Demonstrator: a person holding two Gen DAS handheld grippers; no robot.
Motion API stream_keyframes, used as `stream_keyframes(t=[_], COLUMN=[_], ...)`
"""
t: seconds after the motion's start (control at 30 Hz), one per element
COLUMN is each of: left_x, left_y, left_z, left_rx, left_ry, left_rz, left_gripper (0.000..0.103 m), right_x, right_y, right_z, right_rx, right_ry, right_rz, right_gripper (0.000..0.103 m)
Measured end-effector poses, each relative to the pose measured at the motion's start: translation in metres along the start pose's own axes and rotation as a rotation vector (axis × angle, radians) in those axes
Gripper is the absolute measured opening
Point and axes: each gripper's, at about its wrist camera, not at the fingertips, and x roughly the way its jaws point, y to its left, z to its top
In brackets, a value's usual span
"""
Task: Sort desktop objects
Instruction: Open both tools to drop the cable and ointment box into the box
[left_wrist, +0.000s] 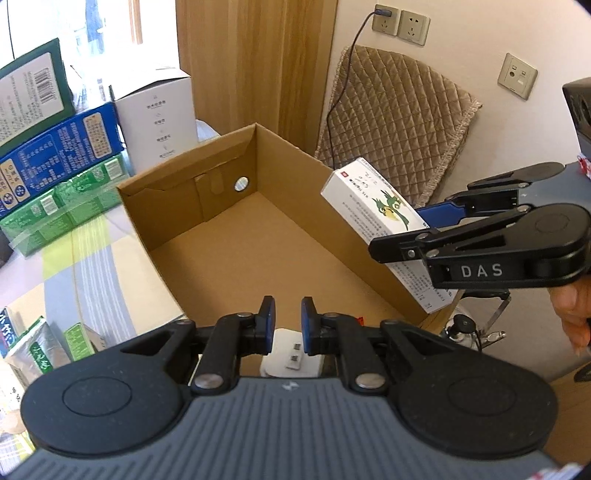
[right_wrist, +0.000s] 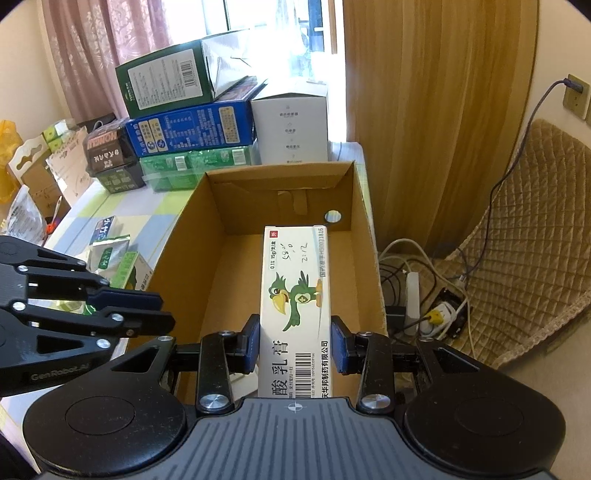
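Grippers: two, one per hand; right gripper (right_wrist: 294, 343) and left gripper (left_wrist: 287, 320).
Medicine box: one white carton with a green parrot print (right_wrist: 295, 295), also seen from the left wrist view (left_wrist: 384, 218).
Cardboard box: one, open-topped, brown, nothing seen lying inside it (left_wrist: 229, 236); a round hole in its far wall.
Stacked boxes: four behind the cardboard box on the table (right_wrist: 110, 206): a dark green box (right_wrist: 166, 81) on top, a blue box (right_wrist: 192, 129) under it, a green shrink-wrapped pack (right_wrist: 192, 164) at the bottom, and a white box (right_wrist: 291, 125) standing beside them.
Small packets: several green and white ones (right_wrist: 114, 254) on the table left of the cardboard box; exact count unclear.
Right jaws: pressed onto the two long sides of the medicine box, gripping it near its barcode end; the printed end juts forward well past the pads.
Medicine box position: held in the air, over the right wall of the cardboard box, tilted in the left wrist view.
Left jaws: parted by a narrow gap, nothing between them; they sit over the near edge of the cardboard box.
Wall sockets: three seen from the left wrist view, one (left_wrist: 384, 18) with a cable plugged in.
Chair: one, with a quilted tan cover (left_wrist: 399, 122), right of the cardboard box.
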Motion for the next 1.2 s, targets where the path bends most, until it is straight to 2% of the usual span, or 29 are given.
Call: stream_keyframes(t=[0.37,0.47,0.83,1.03,1.2], left_x=[-0.014,-0.016,-0.018,-0.020,-0.025], left_y=[0.008,0.010,0.014,0.019,0.023], left_z=[-0.009,-0.011,-0.020,-0.025,-0.030], left_rx=[0.013,0.011,0.009,0.002,-0.020], left_ry=[-0.015,-0.018,-0.021,-0.021,-0.023], left_rz=[0.016,0.014,0.017,0.030,0.036], left_gripper=[0.017,0.021,0.024,0.024,0.024], right_x=[0.015,0.023,0.059,0.049,0.026], right_y=[0.013,0.011,0.005,0.006,0.015], right_z=[0.005,0.003,-0.004,-0.007,-0.013], right_rx=[-0.010,0.008,0.033,0.032,0.014], right_ry=[0.013,0.032,0.102,0.075,0.040], right_rz=[-0.001,-0.003,-0.013,-0.021,-0.022], right_gripper=[0.036,0.036,0.036,0.039,0.046])
